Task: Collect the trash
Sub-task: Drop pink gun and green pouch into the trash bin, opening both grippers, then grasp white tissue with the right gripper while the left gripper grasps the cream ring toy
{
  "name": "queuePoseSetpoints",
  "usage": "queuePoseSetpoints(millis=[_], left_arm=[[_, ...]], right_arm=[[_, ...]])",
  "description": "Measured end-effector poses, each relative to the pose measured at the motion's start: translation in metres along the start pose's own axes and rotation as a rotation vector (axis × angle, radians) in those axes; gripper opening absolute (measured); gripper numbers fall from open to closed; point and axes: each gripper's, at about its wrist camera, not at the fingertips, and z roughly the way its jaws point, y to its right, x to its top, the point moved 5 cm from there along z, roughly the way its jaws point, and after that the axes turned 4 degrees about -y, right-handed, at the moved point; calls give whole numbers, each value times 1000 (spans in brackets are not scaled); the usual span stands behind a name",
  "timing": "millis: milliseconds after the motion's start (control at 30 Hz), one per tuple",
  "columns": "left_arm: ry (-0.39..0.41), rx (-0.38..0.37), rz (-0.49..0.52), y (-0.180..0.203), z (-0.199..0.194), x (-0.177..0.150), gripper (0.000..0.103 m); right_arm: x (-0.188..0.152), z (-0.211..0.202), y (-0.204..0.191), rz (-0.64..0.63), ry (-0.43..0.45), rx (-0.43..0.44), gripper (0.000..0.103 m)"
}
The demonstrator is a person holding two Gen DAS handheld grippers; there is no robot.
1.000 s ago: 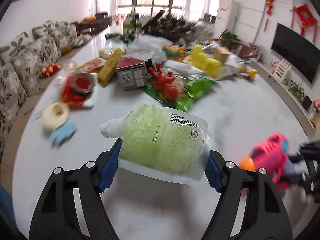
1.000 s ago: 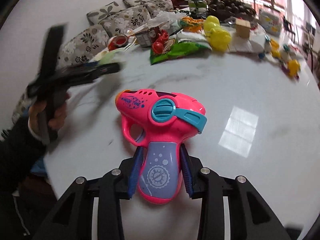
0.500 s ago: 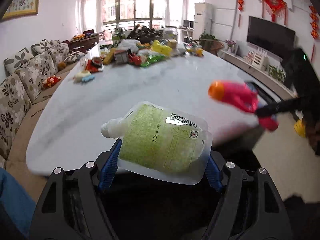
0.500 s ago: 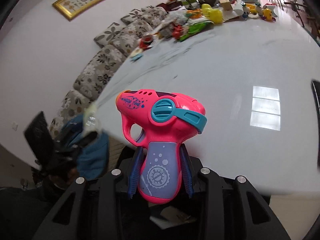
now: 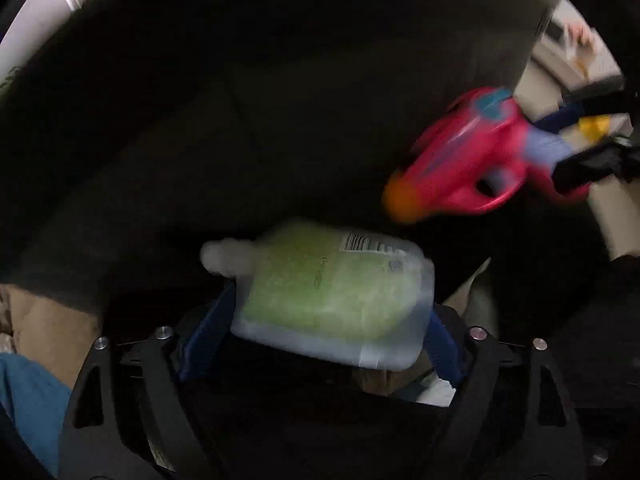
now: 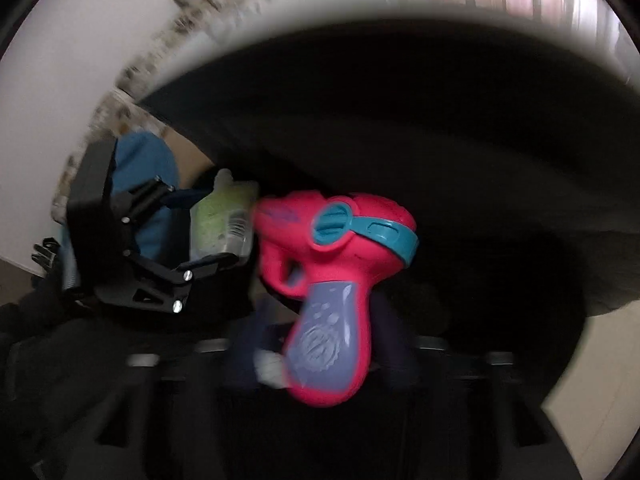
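Observation:
My left gripper is shut on a green spouted pouch with a white cap and a barcode. It also shows in the right wrist view, held by the left gripper. My right gripper is shut on the lilac handle of a pink toy gun with a teal band. The toy gun shows at the right of the left wrist view, orange tip down-left. Both items hang below the table edge over a dark space. The frames are blurred.
The dark underside of the white table fills the upper part of both views. Pale floor shows at the right. A blue-clad leg is at the lower left. Some paper and cardboard lies below the pouch.
Both grippers have swung down from above the table top to below its edge, each still holding its item. The two items have come closer together.

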Motion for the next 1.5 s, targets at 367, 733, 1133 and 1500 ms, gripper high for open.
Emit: queuePoseSetpoints(millis=[367, 733, 1133, 1500], left_arm=[[215, -28, -37, -40, -112, 18, 83], [669, 15, -323, -146, -240, 135, 91], [641, -58, -429, -181, -202, 141, 91], [610, -68, -430, -181, -191, 144, 91]], right_arm=[[38, -156, -23, -61, 271, 67, 67], [343, -199, 66, 164, 489, 128, 75], [507, -170, 51, -11, 559, -132, 70], [608, -118, 37, 5, 385, -199, 43]])
